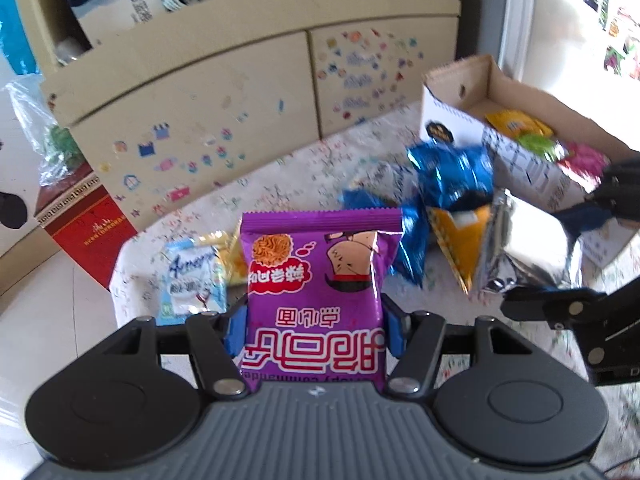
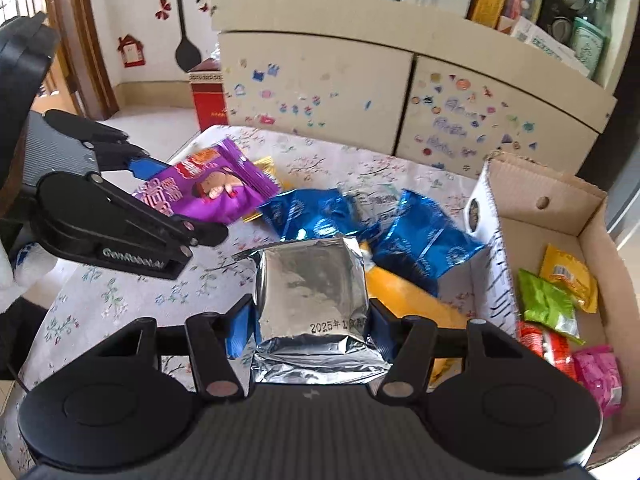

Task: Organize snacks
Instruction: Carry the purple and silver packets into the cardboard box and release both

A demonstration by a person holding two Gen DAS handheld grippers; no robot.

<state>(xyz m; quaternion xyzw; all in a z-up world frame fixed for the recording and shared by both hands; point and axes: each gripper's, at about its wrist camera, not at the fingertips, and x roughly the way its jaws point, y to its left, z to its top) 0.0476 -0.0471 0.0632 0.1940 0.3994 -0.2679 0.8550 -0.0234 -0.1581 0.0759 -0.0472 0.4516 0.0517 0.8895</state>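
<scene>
Both grippers lifting a snack off the desk (image 2: 120,300), cardboard box (image 2: 592,216) to the right

Silver foil pack (image 2: 312,292): light, crinkly, slippery, right gripper (image 2: 310,330) fingers clamped on its sides; purple noodle packet (image 1: 316,292): light, brittle inside, left gripper (image 1: 314,330) fingers clamped at its lower edges; packets' bottoms hidden by gripper bodies, blue packs (image 2: 420,240) blurred, box contents partly cut off

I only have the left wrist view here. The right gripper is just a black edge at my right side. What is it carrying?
Observer: The right gripper is clamped on a silver foil packet.
Operator: What's already in the cardboard box?
Observer: The cardboard box holds a yellow packet, a green packet, a red one and a pink one.
Operator: Does my purple packet hang clear?
Observer: Yes, the purple packet in the left gripper is lifted above the tablecloth.
</scene>
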